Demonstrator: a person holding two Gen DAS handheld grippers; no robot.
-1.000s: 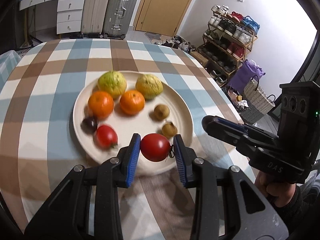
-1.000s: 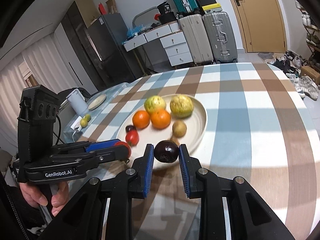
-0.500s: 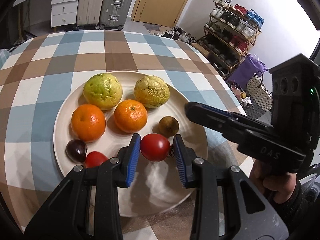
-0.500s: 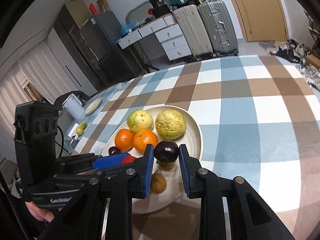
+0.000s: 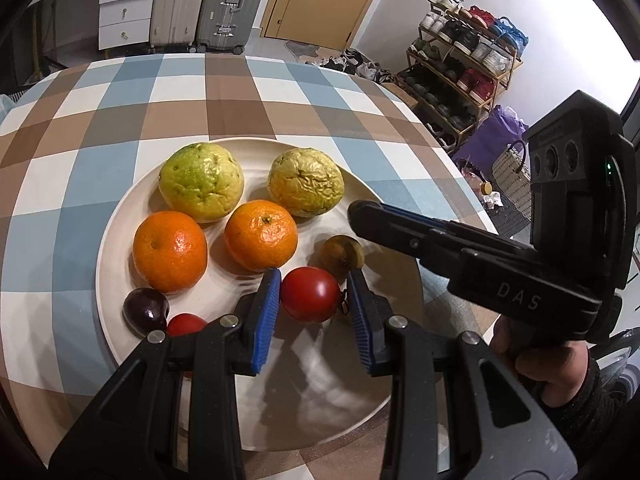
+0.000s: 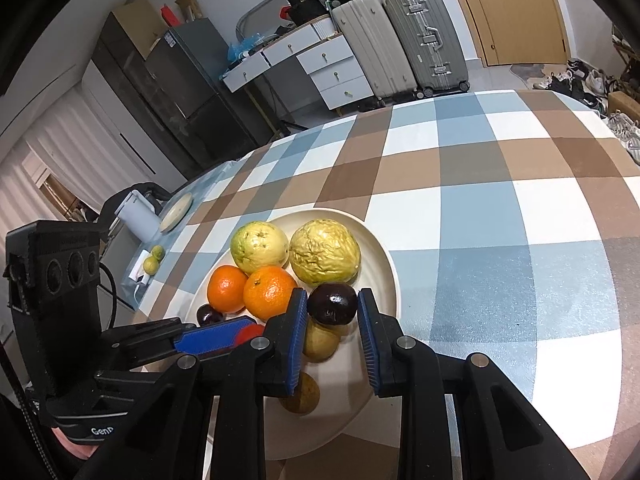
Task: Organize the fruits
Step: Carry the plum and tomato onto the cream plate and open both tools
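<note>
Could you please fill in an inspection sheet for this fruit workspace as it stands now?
Surface: round table in a checked cloth.
Job's things: cream plate holding two green guavas, two oranges, a dark plum, a red tomato and brownish small fruits.
Clutter: two limes, a small dish and a white jug at the table's far edge.
Grippers: left tongs shut on a red tomato; right tongs shut on a dark plum, both over the plate.
Cables: black cable by the left tongs.
Surroundings: suitcases, drawers, shoe rack.
</note>
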